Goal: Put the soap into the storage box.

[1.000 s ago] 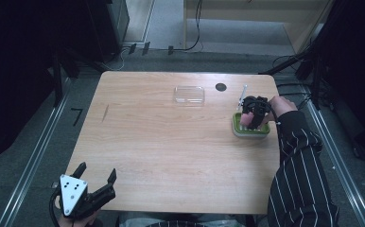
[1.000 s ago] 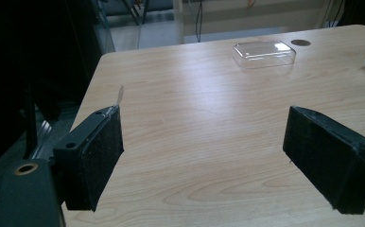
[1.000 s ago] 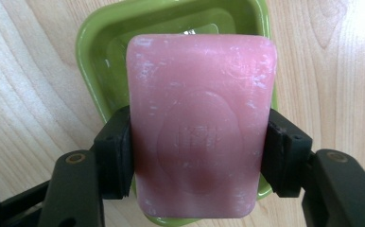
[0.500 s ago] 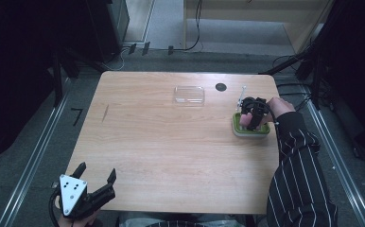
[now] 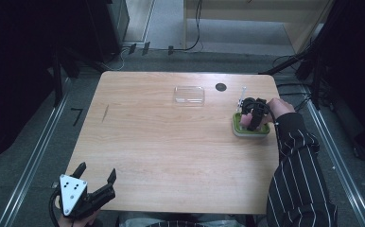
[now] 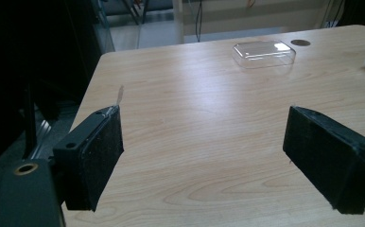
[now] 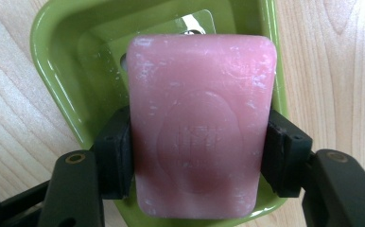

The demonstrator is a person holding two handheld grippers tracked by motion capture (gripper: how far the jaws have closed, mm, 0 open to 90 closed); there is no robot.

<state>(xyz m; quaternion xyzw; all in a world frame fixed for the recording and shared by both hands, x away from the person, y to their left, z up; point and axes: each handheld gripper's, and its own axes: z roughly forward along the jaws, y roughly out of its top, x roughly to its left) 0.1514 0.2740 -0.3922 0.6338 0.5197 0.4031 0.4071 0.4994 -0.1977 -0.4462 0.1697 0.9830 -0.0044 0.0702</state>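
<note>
A: Left tool (image 5: 97, 183) idles at the near left tabletop (image 5: 171, 156) edge, jaws wide, holding nothing. The right tool (image 5: 252, 117) clamps the pink soap (image 7: 197, 123) over the green dish (image 5: 239, 128), far right.

B: A lift or a set-down, I'd judge; either needs it kept level. The right gripper view shows the pads (image 7: 119, 156) pressing the soap's sides; the left gripper view shows the clear lid (image 6: 264, 52).

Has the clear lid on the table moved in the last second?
No. The clear lid keeps its place just left of the dark round spot near the table's far edge.
</note>
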